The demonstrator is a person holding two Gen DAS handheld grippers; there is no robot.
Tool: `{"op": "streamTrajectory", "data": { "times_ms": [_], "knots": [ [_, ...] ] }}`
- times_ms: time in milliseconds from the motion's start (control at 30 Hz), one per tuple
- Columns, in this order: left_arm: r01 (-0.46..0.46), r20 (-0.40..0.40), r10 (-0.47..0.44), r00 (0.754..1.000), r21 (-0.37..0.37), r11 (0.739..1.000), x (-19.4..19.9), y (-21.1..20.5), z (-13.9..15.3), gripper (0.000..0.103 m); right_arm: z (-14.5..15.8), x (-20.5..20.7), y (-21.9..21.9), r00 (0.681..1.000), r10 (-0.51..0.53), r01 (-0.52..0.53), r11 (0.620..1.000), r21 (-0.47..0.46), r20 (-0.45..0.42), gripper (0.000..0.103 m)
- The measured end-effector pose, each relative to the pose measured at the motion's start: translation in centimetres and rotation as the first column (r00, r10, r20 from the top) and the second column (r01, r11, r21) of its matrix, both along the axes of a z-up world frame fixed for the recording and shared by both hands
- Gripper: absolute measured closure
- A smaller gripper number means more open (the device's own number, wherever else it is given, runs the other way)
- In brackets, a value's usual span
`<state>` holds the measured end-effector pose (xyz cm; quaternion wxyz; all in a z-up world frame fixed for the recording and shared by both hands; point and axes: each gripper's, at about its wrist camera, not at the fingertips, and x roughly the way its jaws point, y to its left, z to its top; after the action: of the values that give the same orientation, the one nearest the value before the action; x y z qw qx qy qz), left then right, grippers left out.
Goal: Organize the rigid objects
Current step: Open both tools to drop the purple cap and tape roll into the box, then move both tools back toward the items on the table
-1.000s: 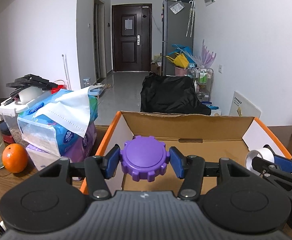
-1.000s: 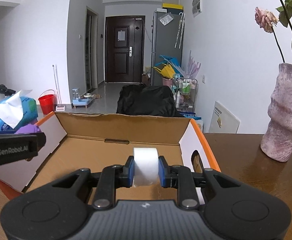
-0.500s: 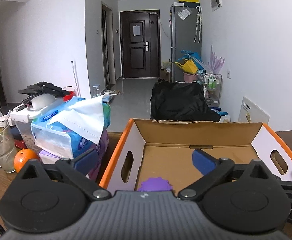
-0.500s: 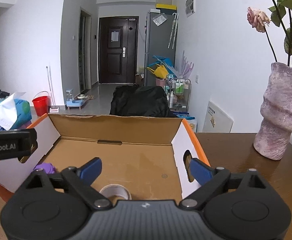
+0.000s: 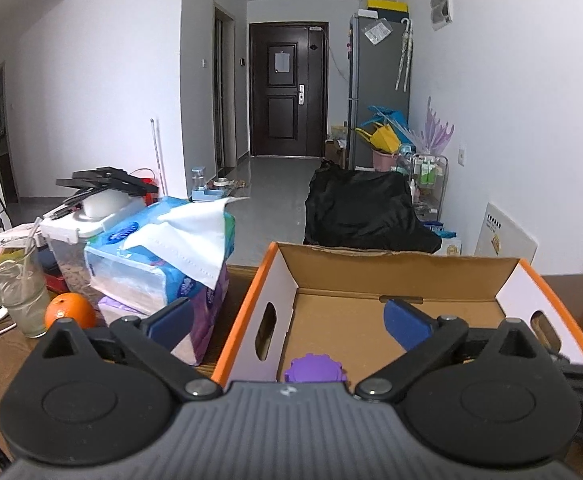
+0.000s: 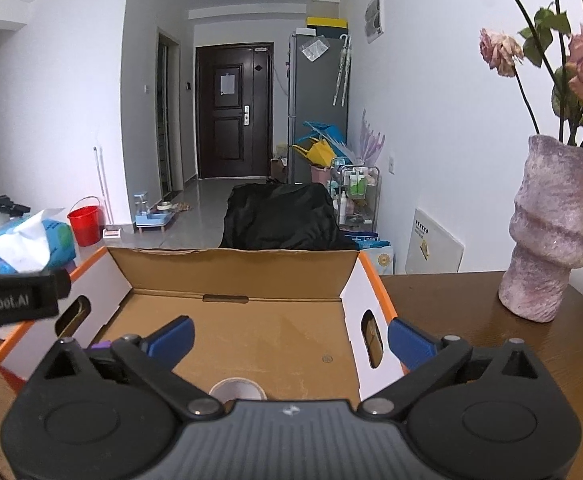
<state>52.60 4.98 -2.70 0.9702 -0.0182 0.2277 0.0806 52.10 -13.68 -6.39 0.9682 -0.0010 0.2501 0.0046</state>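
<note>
The left gripper (image 5: pixel 289 318) hangs over the near left part of the cardboard box (image 5: pixel 407 264), tilted downward, its jaws spread wide with nothing between them. The purple knob (image 5: pixel 314 368) lies on the box floor by the near left corner, just under the gripper body and clear of both blue pads. The right gripper (image 6: pixel 290 336) hangs over the near right part of the same box, also angled down; its jaws have just been opening and now stand released and empty. The tape roll (image 6: pixel 237 389) lies flat on the box floor at the near edge, partly hidden by the gripper body, touching neither pad.

The box sits on a brown wooden bench (image 6: pixel 451 300), its far flap standing upright and its side walls white with orange rims. Off the box's left side are a tissue pack (image 5: pixel 159 256), an orange (image 5: pixel 69 312) and a glass (image 5: pixel 21 288); near the bench's right edge stands a mauve vase (image 6: pixel 551 232) with dried roses. Beyond the bench a white-walled hall runs to a dark door (image 5: pixel 287 92), with a grey fridge (image 5: pixel 377 92) to its right and a black bag (image 5: pixel 363 212) behind the box
</note>
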Motion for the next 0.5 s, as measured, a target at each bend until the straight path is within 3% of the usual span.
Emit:
{"op": "streamTrajectory", "data": {
  "times_ms": [500],
  "knots": [
    [-0.016, 0.024, 0.016, 1.000, -0.031, 0.999, -5.4, 1.4, 1.2, 0.000, 1.3, -5.7, -0.5, 1.000, 0.021, -0.021, 0.999, -0.027, -0.002, 0.000]
  ]
}}
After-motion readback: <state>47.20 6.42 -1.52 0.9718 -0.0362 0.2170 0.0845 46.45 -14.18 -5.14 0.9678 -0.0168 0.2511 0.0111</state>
